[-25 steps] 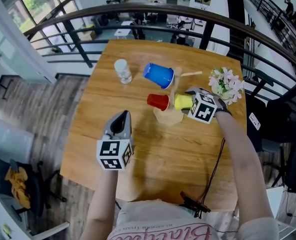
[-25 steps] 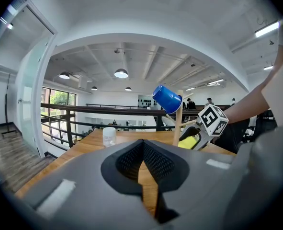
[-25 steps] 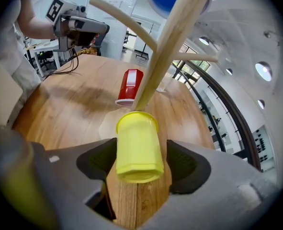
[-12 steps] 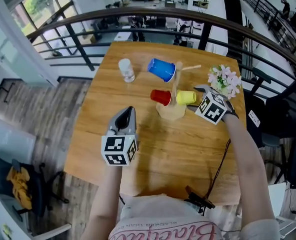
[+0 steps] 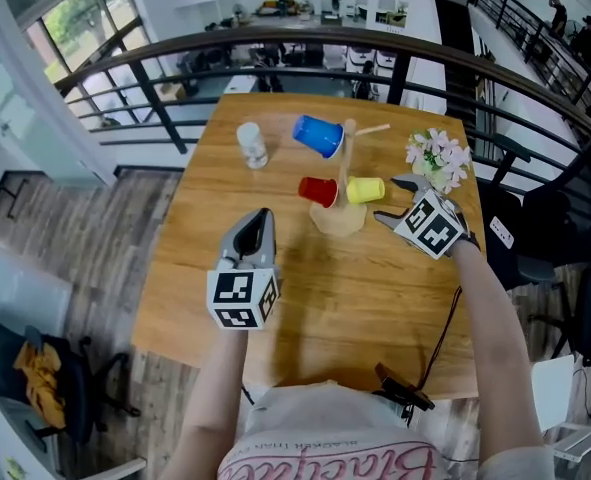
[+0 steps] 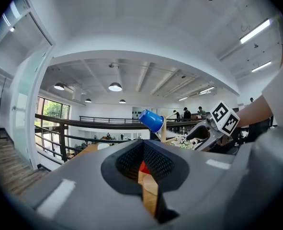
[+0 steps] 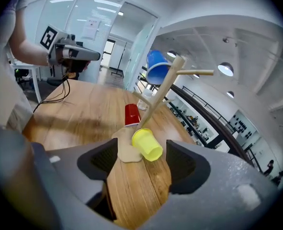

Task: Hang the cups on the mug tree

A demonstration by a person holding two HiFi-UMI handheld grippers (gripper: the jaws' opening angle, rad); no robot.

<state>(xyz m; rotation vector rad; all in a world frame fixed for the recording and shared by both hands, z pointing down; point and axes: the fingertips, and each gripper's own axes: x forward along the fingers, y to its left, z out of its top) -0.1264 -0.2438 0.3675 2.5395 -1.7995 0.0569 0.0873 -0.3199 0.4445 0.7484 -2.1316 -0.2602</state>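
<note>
A wooden mug tree (image 5: 343,168) stands at the far middle of the table (image 5: 355,298). A blue cup (image 5: 318,135) hangs on its upper left peg, a red cup (image 5: 318,191) low on the left, a yellow cup (image 5: 365,190) low on the right. My right gripper (image 5: 387,200) is just right of the yellow cup (image 7: 147,145); its jaws are closing slightly but stand apart, with the cup ahead of the pads and untouched. My left gripper (image 5: 259,220) hovers shut and empty over the near left of the table, pointing at the tree (image 6: 164,128).
A clear glass (image 5: 251,143) stands at the far left of the table and a bunch of pale flowers (image 5: 435,160) at the far right. A black cable with a clip (image 5: 400,393) lies at the near edge. A dark railing (image 5: 305,38) runs behind the table.
The right gripper has drawn back to the right, away from the yellow cup, which stays hanging on the tree. The left gripper has hardly moved.
</note>
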